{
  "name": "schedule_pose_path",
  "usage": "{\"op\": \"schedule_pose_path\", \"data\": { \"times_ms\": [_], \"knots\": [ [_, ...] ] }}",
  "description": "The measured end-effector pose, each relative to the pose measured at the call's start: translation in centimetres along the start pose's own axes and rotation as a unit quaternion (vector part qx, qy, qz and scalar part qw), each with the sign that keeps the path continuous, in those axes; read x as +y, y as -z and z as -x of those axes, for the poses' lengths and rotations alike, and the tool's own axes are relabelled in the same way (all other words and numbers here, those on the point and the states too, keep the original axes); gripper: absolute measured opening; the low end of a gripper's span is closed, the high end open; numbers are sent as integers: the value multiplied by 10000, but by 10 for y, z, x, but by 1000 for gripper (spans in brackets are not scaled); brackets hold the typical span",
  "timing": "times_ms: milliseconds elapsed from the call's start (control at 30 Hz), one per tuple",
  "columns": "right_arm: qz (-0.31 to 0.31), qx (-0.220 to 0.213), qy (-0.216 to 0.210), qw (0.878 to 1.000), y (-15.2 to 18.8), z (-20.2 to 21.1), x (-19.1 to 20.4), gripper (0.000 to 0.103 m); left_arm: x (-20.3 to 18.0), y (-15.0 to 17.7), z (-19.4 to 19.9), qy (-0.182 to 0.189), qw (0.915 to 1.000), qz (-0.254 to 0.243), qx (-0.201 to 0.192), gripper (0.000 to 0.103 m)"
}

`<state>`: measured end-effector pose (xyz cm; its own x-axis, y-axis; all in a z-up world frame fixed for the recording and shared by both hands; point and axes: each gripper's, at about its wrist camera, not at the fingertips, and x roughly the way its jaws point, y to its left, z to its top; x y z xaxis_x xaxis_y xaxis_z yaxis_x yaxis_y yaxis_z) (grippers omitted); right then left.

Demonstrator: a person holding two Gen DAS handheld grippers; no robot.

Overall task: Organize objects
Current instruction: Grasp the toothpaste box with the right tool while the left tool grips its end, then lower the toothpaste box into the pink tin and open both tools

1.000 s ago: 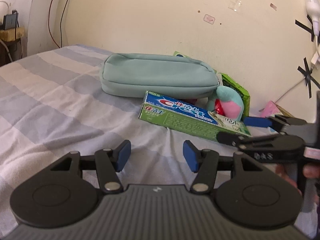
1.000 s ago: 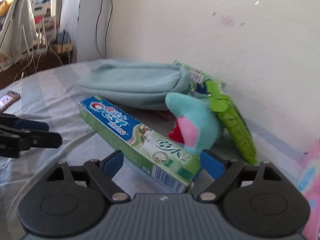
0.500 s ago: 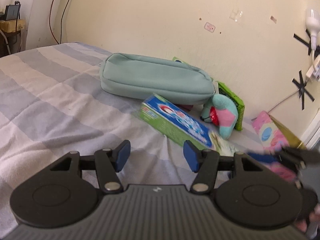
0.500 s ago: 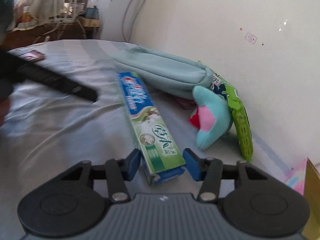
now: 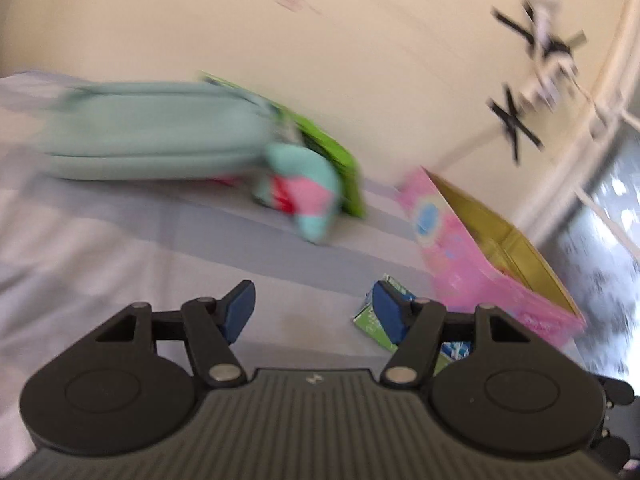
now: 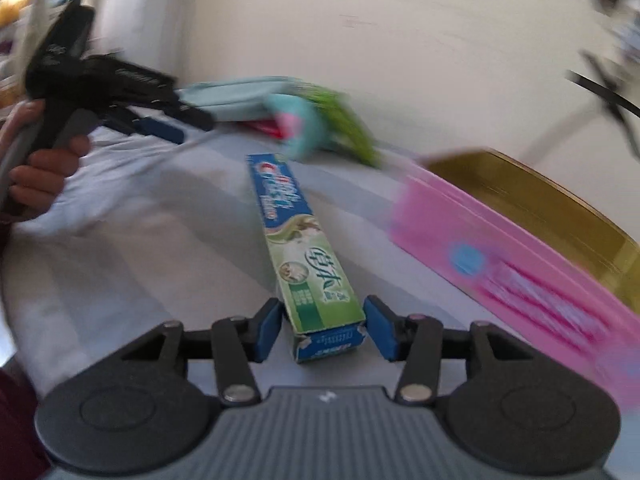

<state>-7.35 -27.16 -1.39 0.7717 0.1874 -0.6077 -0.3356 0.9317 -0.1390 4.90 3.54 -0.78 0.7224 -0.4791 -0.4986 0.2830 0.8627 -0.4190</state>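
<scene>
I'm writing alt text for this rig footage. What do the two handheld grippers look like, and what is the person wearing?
Both the left gripper and right gripper have a grey ribbed body, black linkage arms with silver pivot pins, round black discs at each side and blue pads on the jaws. A dark red sleeve shows at the frame edge.

A bedroom at home: a bed [image 5: 120, 240] with striped sheet is standing by a painted wall [image 5: 360, 80], a plush toy [image 5: 308, 196] lying on it.

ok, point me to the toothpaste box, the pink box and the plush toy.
toothpaste box [image 6: 298, 240]: right wrist view, top face.
pink box [image 5: 460, 256]: left wrist view, pink side wall.
plush toy [image 5: 308, 188]: left wrist view, body middle.
</scene>
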Motion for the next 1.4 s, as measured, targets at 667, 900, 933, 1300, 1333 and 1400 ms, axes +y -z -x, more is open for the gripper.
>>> {"op": "schedule_pose_path", "data": {
  "times_ms": [667, 900, 933, 1300, 1333, 1400],
  "knots": [
    [-261, -531, 34, 9982, 14, 5, -16, 52, -72, -20, -36, 617, 9968, -299, 402, 47],
    [-109, -1148, 919, 9891, -6, 27, -66, 52, -159, -55, -42, 928, 9896, -1060, -281, 49],
    [-117, -1162, 1020, 9879, -9, 29, -75, 52, -169, -57, -49, 954, 9883, -1142, -326, 49],
    [-28, -699, 1802, 9811, -12, -10, -149, 53, -239, -53, -134, 713, 9889, -1274, -259, 50],
    [-123, -740, 1792, 9809, -14, -14, -153, 57, -241, -53, -142, 628, 9891, -1316, -192, 52],
    [-256, -876, 1901, 9775, -17, -16, -155, 58, -244, -52, -156, 408, 9901, -1346, -22, 53]
  ]
}}
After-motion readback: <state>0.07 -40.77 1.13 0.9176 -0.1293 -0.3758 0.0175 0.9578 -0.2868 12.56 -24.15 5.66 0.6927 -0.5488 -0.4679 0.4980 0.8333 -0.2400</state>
